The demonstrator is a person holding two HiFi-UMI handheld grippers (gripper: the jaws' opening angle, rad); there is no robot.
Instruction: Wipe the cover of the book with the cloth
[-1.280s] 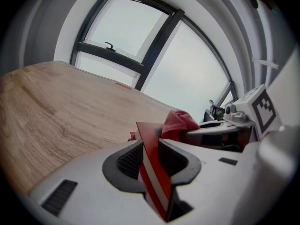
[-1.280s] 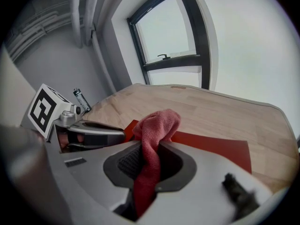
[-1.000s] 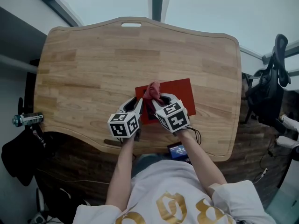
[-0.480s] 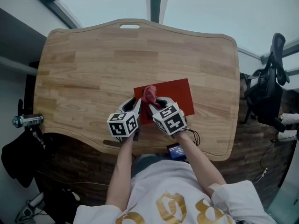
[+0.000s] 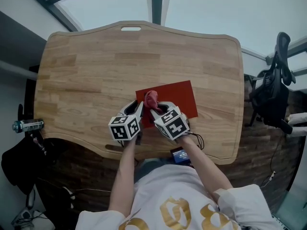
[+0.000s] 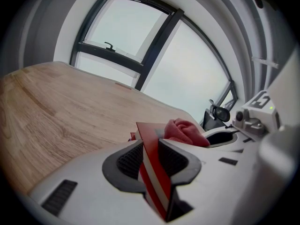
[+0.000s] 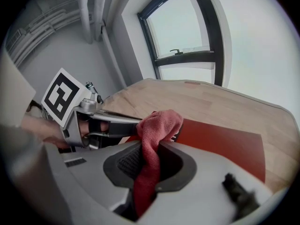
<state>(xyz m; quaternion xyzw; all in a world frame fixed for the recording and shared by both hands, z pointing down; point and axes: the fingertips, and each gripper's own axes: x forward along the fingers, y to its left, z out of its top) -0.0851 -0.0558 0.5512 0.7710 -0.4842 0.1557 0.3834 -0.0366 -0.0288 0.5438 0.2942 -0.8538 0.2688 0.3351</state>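
Big wooden table [image 5: 96, 71], pale and smooth, with a thin slot near the far edge. Fills most of the head view. Tall windows behind it, with gray light outside.

Below the table, a person in a white shirt [image 5: 177, 207] with gold print, both arms reaching out over the near edge. Off to the right, past the table, a black office chair [image 5: 274, 87].

Then the red book [image 5: 175, 97]. Lies on the table, toward the near edge and a bit right of the middle. Plain red cover, facing up, mostly bare on the right side.

Next, the two tongs, side by side at the book's left end, each with a black-and-white marker cube at the back. Left gripper [image 5: 139, 110]: jaws closed tight on the book's edge. Shows in the left gripper view as a red cover and a white strip of pages squeezed between the dark pads. Right gripper [image 5: 160, 108]: jaws closed on the cloth [image 5: 151, 98], with a long fold of it running down between the pads. Tips of both tongs very near each other.

Cloth pink-red and soft, bunched into a small lump past the right gripper's tips. Sits over the left end of the cover, just beside the left gripper's tips. Cannot tell whether pressed down or only resting.

Smallest of all, a little bottle [image 5: 28, 124], far off beside the table's left edge.
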